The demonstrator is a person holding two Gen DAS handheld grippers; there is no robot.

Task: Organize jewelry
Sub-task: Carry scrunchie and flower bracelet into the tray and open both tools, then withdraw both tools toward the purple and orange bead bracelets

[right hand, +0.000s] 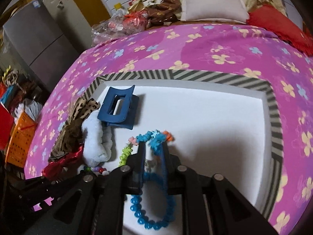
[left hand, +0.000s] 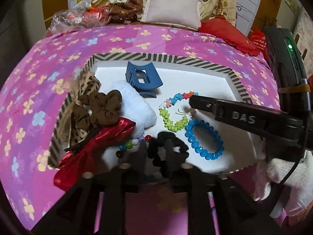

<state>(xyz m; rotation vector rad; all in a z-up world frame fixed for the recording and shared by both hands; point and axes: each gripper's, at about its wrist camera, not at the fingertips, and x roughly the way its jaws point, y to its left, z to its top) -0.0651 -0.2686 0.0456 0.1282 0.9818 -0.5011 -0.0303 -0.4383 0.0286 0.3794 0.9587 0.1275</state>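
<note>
Our right gripper (right hand: pixel 153 148) has its narrowly parted jaws straddling the multicoloured flower-bead bracelet (left hand: pixel 177 111) in the striped tray (left hand: pixel 160 57); whether the pads press it we cannot tell. A lift could snag the blue bead bracelet (right hand: pixel 154 201) touching it. Our left gripper (left hand: pixel 155 148), partly parted, stands over the black scrunchie (left hand: pixel 168 146). Only the left view shows that scrunchie and the gloved hand (left hand: pixel 283 176)

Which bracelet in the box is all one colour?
The blue bead bracelet, nearest the box's front edge. The flower bracelet beside it mixes green, blue, pink and orange, and the round-bead bracelet by the red bow is many-coloured.
</note>
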